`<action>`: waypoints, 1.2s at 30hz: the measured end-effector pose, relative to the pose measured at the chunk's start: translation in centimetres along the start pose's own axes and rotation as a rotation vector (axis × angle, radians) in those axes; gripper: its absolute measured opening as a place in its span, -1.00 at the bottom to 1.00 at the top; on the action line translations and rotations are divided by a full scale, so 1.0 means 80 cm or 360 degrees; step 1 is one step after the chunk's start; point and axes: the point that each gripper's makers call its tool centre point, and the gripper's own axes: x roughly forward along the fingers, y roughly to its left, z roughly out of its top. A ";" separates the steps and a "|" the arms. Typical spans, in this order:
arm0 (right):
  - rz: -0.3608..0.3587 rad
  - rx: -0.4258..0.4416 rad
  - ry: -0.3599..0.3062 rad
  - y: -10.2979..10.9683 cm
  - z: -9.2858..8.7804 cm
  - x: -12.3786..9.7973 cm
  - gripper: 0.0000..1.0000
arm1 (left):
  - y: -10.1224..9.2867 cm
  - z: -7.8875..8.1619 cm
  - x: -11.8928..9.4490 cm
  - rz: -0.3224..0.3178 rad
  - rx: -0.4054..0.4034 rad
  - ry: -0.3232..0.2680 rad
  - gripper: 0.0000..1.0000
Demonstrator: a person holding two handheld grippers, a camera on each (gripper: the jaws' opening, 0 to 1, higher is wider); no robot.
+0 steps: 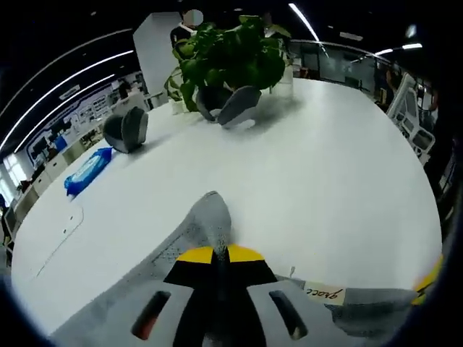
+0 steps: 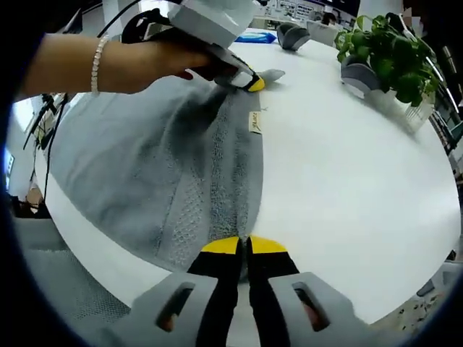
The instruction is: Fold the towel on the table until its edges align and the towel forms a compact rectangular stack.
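Towel lies at tabletop near edge, partly overhanging. Left hand-held gripper and right hand-held gripper each clamped on a towel corner. Looks early: edges not aligned, no compact stack yet.

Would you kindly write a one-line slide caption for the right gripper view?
Both grippers, right and left, pinch one edge of the grey towel on the white table.
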 end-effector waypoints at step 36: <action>0.0101 0.0203 -0.0432 -0.003 0.093 -0.120 -0.99 | 0.051 0.121 -0.106 0.0116 -0.0068 -0.0262 -0.91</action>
